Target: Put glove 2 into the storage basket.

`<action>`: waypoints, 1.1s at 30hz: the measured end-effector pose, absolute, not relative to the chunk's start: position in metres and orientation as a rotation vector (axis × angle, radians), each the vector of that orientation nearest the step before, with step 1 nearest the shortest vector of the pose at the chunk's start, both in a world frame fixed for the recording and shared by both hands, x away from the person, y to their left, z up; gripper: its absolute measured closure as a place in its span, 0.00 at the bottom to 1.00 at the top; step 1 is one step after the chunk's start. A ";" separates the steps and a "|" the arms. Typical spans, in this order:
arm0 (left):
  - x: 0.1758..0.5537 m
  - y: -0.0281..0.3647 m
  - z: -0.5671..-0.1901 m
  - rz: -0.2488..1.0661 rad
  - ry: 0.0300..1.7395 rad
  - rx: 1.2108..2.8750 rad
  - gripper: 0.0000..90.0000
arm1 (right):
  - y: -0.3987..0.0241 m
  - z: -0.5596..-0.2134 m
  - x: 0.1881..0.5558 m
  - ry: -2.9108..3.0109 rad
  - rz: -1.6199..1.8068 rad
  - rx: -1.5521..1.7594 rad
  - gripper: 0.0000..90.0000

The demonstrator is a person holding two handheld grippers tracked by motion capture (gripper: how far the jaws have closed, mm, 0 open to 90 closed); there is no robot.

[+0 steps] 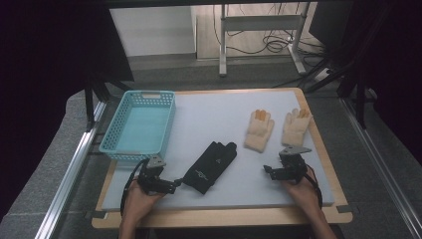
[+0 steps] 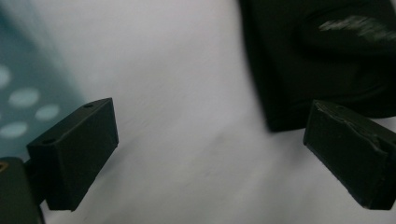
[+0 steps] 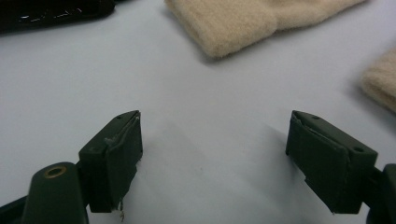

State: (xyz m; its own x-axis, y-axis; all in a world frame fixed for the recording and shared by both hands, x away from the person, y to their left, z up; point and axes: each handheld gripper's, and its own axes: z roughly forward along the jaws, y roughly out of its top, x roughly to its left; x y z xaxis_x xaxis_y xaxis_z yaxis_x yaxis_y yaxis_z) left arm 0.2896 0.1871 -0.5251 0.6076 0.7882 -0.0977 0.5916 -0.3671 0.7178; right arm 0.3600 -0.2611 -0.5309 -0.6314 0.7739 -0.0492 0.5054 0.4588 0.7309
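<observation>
A black glove [image 1: 210, 166] lies flat in the middle of the white board, its cuff toward me. Two cream gloves sit at the right: one [image 1: 259, 130] nearer the middle, the other [image 1: 296, 127] by the right edge. My left gripper [image 1: 175, 184] rests low at the front left, open, its tips just short of the black glove's cuff [image 2: 322, 60]. Held at the front right, my right gripper [image 1: 267, 171] is open with nothing between its fingers. Ahead of it lie a cream cuff [image 3: 243, 21] and the second cream glove [image 3: 380, 84].
A light blue perforated basket [image 1: 141, 125] stands at the board's back left, its wall [image 2: 23, 88] beside my left gripper. The board [image 1: 224, 112] sits on a wooden table with metal rails at both sides. A desk frame and cables stand on the floor behind.
</observation>
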 end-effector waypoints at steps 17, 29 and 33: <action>0.325 0.080 -0.507 0.319 0.975 2.225 0.00 | -0.261 -0.531 0.360 2.335 0.983 1.075 0.20; 0.342 0.078 -0.535 0.264 1.104 2.255 0.00 | -0.261 -0.531 0.359 2.337 0.981 1.073 0.20; 0.335 0.063 -0.533 0.297 1.053 2.339 0.00 | -0.261 -0.531 0.360 2.336 0.981 1.071 0.20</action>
